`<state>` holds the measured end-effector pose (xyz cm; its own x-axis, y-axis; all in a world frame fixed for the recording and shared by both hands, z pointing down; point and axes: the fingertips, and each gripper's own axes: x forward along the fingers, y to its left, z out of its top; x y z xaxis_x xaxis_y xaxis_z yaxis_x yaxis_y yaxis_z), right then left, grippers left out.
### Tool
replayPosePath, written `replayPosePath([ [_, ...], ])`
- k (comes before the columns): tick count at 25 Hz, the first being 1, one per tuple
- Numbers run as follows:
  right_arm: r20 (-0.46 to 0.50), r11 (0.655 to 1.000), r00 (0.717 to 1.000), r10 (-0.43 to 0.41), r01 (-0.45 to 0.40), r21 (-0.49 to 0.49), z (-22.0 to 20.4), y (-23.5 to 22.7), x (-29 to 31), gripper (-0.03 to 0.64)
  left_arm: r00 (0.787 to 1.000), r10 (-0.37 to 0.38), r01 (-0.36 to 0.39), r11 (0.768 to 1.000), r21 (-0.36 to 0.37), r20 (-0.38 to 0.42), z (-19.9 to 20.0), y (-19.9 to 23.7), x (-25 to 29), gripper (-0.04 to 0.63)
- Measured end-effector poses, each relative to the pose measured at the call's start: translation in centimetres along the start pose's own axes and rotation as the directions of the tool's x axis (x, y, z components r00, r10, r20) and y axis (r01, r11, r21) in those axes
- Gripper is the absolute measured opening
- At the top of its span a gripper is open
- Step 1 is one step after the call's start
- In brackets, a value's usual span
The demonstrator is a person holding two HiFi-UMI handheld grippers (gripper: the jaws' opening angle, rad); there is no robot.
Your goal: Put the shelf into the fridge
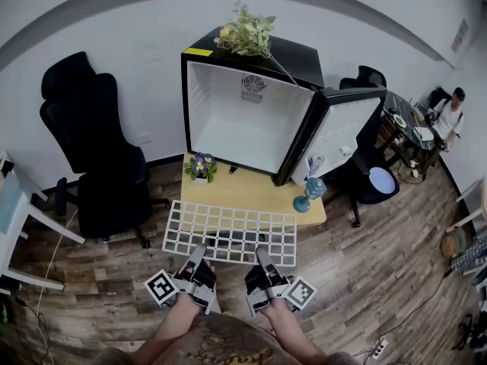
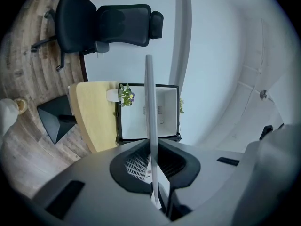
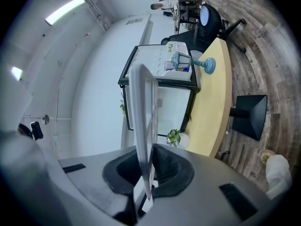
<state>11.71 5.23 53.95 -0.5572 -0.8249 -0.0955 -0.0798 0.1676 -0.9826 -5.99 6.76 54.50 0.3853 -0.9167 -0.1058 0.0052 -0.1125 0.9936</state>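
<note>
My left gripper (image 1: pixel 198 253) and right gripper (image 1: pixel 262 257) were both clamped on the white shelf's (image 1: pixel 228 223) near edge. It hung level over the table (image 1: pixel 262 195), outside the open fridge (image 1: pixel 243 128); I judged insertion not yet begun.

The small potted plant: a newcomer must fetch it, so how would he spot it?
Find the open black fridge. On the wooden table before it, at its left corner, stands the small potted plant. Purple flowers in a white pot set it apart from the blue glass vase by the door.
</note>
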Motion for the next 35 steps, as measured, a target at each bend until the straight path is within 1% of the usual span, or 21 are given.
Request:
replayPosePath([
  [9,0.051,1.000,0.999,-0.004,0.004,-0.004,2.7,-0.4,7.0,0.017,0.999,-0.010,0.010,1.000,0.003,-0.050,4.9,0.0,7.1,0.051],
  [14,0.090,1.000,0.996,-0.003,0.004,-0.011,4.3,-0.2,10.5,0.015,0.996,-0.022,0.021,1.000,-0.017,-0.085,7.1,-0.6,10.9,0.051],
  [23,0.151,1.000,0.989,-0.009,0.011,-0.017,6.2,0.1,16.3,0.015,0.990,-0.035,0.032,0.999,-0.027,-0.139,11.3,-0.8,16.7,0.051],
  [26,0.179,1.000,0.984,-0.008,0.011,-0.018,6.7,0.2,17.6,0.015,0.986,-0.040,0.034,0.999,-0.040,-0.162,12.2,-0.9,18.2,0.051],
  [29,0.196,1.000,0.981,-0.005,0.010,-0.024,7.2,0.3,18.7,0.017,0.982,-0.040,0.034,0.999,-0.037,-0.183,13.0,-0.9,19.5,0.051],
  [35,0.204,1.000,0.979,-0.002,0.006,-0.022,8.2,0.6,20.3,0.015,0.981,-0.050,0.043,0.998,-0.041,-0.187,13.8,-1.5,21.4,0.052],
])
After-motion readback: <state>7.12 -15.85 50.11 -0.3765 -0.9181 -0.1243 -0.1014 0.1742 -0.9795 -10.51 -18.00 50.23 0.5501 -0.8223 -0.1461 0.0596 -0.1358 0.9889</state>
